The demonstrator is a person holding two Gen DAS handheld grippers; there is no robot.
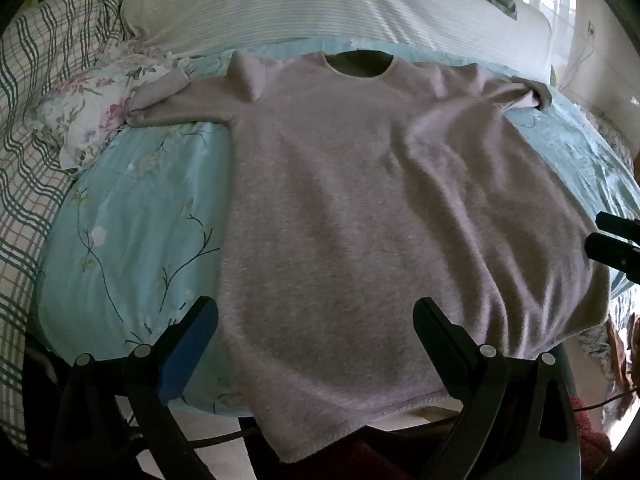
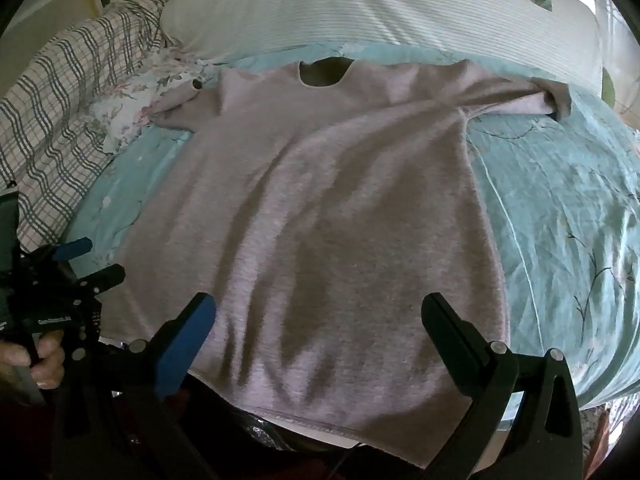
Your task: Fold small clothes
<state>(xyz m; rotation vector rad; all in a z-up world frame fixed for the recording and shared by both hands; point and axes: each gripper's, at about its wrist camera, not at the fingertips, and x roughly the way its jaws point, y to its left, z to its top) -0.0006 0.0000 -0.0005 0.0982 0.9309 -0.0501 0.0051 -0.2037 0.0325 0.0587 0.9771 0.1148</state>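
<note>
My left tongs (image 1: 316, 312) and right tongs (image 2: 320, 308) both gape wide, grasping nothing. Between them the shirt (image 2: 340, 200) lies spread flat on the bed (image 2: 560, 200), hem nearest me. No fold made yet.

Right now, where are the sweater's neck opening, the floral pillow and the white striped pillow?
Neck opening (image 1: 358, 65): left wrist view, on the dark gap inside the collar.
Floral pillow (image 1: 94, 108): left wrist view, on its printed top face.
White striped pillow (image 2: 380, 12): right wrist view, on its ribbed middle.
</note>
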